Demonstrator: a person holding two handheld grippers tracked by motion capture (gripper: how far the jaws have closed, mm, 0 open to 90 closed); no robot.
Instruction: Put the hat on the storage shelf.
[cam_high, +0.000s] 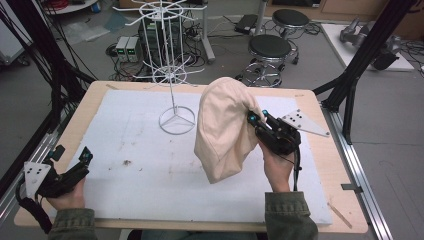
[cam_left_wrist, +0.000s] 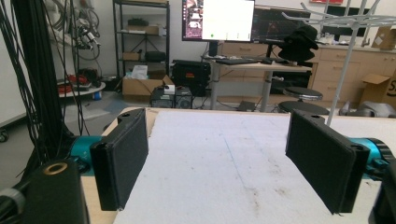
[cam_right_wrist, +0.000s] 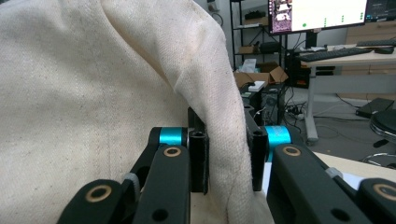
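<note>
The cream cloth hat (cam_high: 222, 127) hangs pinched in the right gripper (cam_high: 254, 119); the left gripper (cam_high: 85, 161) rests spread.

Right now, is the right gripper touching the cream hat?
Touching. In the right gripper view, the right gripper has its jaws closed on a fold of the cream hat, cloth pinched between them. The high view shows the hat hanging from it.

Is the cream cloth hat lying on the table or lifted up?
Lifted: the cream hat hangs above the white mat, pinched by the right gripper.
</note>
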